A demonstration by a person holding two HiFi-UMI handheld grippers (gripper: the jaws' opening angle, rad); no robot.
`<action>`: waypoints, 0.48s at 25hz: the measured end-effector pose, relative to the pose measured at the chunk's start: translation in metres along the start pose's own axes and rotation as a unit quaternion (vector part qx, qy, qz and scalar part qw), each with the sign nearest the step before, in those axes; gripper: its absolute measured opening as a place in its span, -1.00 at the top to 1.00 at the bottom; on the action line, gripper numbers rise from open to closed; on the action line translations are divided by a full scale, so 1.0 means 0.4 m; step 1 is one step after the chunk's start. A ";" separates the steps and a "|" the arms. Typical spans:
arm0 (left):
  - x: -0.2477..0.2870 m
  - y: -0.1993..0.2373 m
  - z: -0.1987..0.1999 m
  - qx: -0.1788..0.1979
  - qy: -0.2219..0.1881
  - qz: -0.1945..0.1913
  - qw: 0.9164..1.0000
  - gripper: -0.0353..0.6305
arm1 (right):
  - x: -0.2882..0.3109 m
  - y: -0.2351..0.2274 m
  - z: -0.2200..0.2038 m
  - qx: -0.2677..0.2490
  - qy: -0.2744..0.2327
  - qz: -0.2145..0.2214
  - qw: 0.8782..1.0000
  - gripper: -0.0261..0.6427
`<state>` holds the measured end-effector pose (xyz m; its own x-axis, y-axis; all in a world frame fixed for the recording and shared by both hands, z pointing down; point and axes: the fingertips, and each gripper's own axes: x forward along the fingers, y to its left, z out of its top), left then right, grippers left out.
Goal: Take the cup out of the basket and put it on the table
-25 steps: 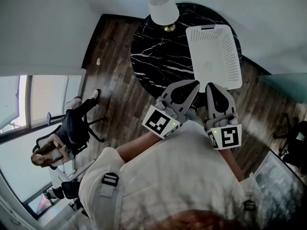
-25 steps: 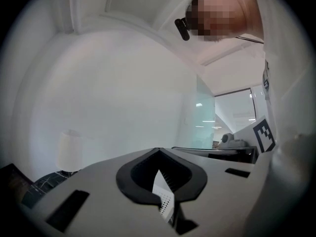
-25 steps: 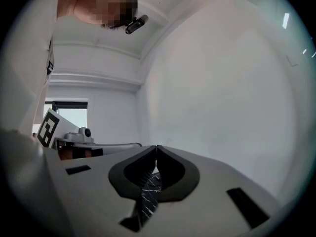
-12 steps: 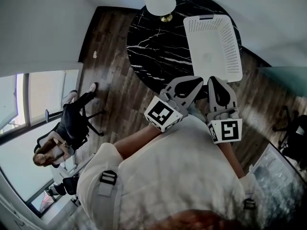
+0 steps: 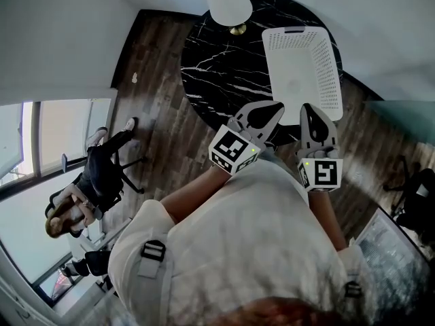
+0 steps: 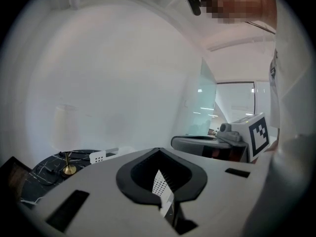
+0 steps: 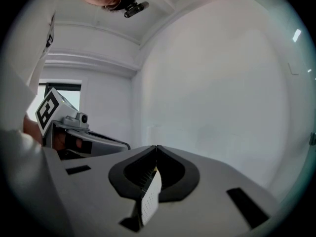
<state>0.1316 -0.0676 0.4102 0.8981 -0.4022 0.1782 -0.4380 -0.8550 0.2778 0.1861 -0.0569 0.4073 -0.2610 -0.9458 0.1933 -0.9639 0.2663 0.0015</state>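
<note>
A white perforated basket (image 5: 302,63) stands on the right part of a round black marble table (image 5: 224,73). A pale round shape, perhaps the cup (image 5: 293,85), lies on the basket's floor; it is too faint to be sure. My left gripper (image 5: 279,105) and right gripper (image 5: 307,109) are held side by side close to my chest, at the table's near edge and short of the basket. Both have their jaws shut with the tips touching and nothing between them. The left gripper view shows its shut tips (image 6: 158,150) and a bit of the basket (image 6: 98,156); the right gripper view shows its shut tips (image 7: 156,146) against a bare wall.
A lamp with a white shade (image 5: 228,2) and brass foot (image 6: 69,169) stands at the table's far edge. Dark wooden floor surrounds the table. A person sits on an office chair (image 5: 102,178) by the window at left. White walls stand behind the table.
Both grippers have shifted slightly forward toward the basket. Their jaws stayed shut.
</note>
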 end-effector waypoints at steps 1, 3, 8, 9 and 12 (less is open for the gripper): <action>0.005 0.006 -0.010 0.002 0.007 -0.001 1.000 0.88 | 0.006 -0.005 -0.012 -0.001 0.008 0.001 1.000 0.90; 0.018 0.018 -0.030 0.004 0.020 -0.004 1.000 0.88 | 0.021 -0.011 -0.040 -0.009 0.029 0.012 0.999 0.90; 0.053 0.042 -0.080 0.012 0.054 -0.011 0.998 0.88 | 0.063 -0.010 -0.121 -0.025 0.092 0.047 0.994 0.90; 0.061 0.048 -0.090 0.014 0.060 -0.011 0.998 0.88 | 0.071 -0.012 -0.134 -0.027 0.100 0.048 0.993 0.90; 0.087 0.066 -0.121 0.014 0.074 -0.014 0.997 0.88 | 0.093 -0.020 -0.172 -0.036 0.124 0.050 0.990 0.90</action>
<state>0.1493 -0.0881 0.4694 0.8932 -0.3265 0.3092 -0.4093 -0.8751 0.2583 0.1877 -0.0814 0.4822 -0.3245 -0.8418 0.4313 -0.9254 0.3770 0.0395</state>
